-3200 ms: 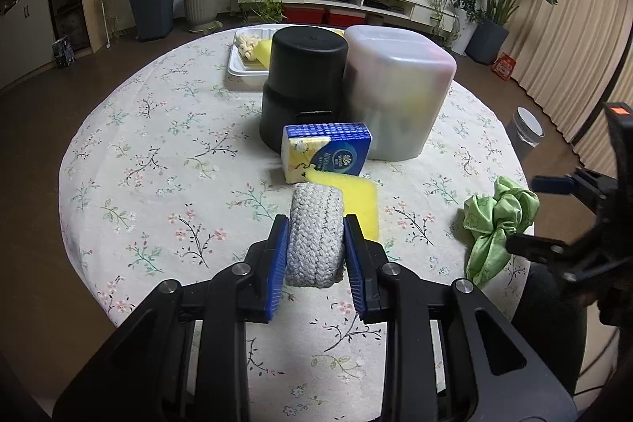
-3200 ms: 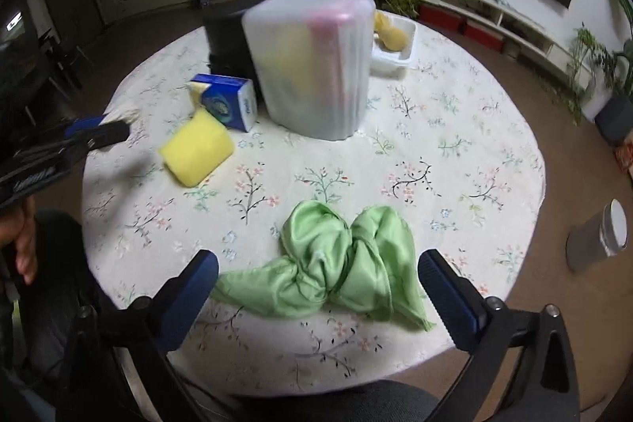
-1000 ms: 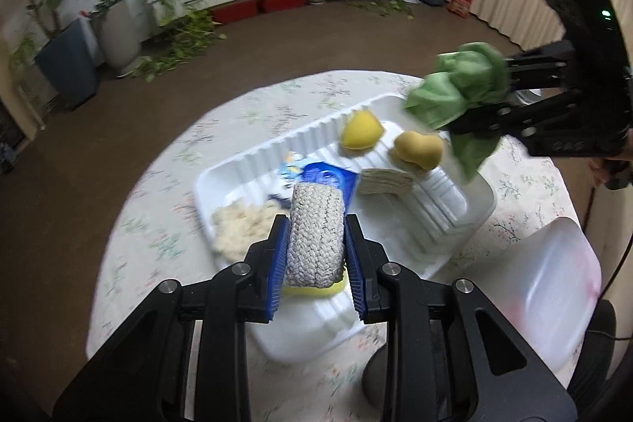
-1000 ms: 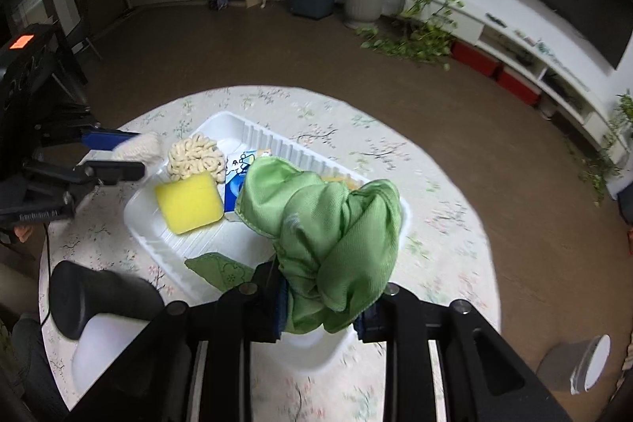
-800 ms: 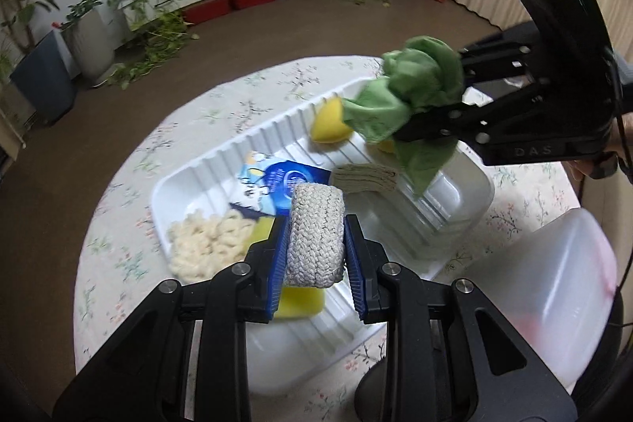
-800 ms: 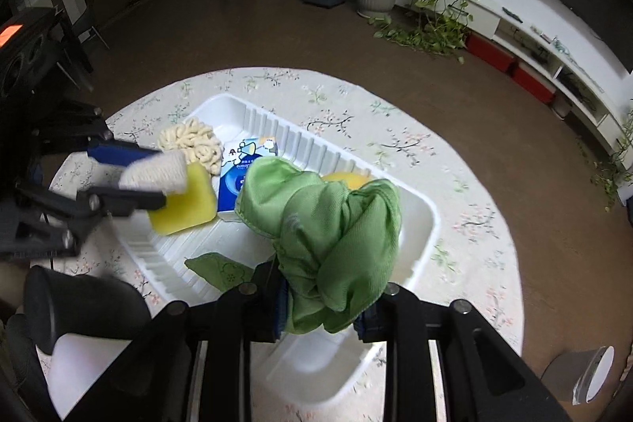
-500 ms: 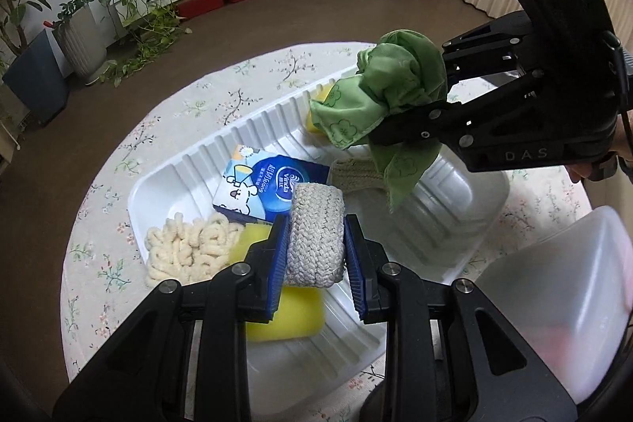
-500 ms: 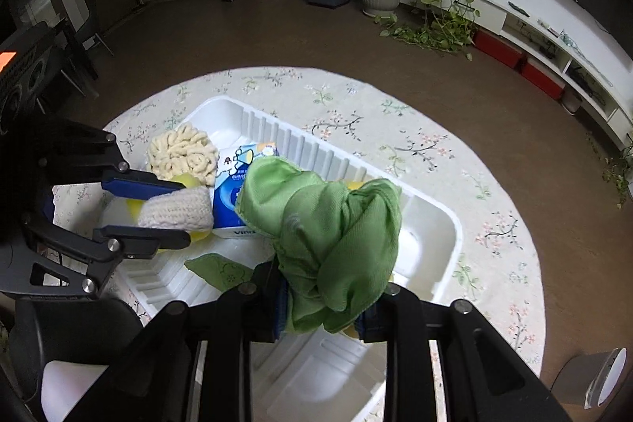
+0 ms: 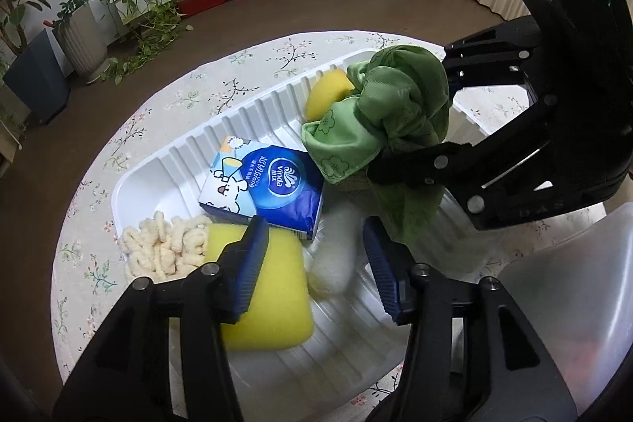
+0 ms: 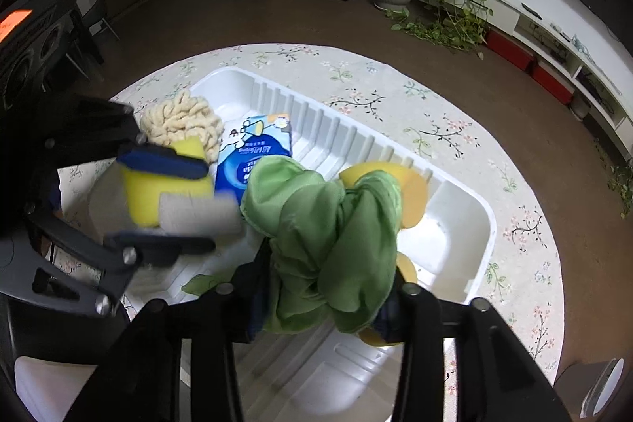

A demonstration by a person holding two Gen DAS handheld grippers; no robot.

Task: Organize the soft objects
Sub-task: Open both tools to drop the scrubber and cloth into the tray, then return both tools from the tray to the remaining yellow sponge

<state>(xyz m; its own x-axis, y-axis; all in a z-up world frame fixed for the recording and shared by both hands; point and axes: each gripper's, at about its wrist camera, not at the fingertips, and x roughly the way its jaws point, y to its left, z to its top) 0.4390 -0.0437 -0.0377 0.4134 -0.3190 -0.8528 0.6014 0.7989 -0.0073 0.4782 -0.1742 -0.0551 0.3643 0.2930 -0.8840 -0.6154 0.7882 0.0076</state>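
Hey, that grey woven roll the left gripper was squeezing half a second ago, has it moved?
Yes. The left gripper has opened and the grey woven roll is blurred, dropping out from between its fingers toward the white tray, beside the yellow sponge.

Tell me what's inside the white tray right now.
White tray holds a blue tissue pack, yellow sponge, cream mop head, yellow pieces; green cloth hides the middle.

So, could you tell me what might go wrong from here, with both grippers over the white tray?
The left gripper is open and the blurred grey woven roll is between its fingers; it may roll on the ribbed white tray floor.

The right gripper is clamped on the green cloth close beside the left one, so they could collide.

The cloth hangs over the blue tissue pack and yellow sponges, and could cover them when released.
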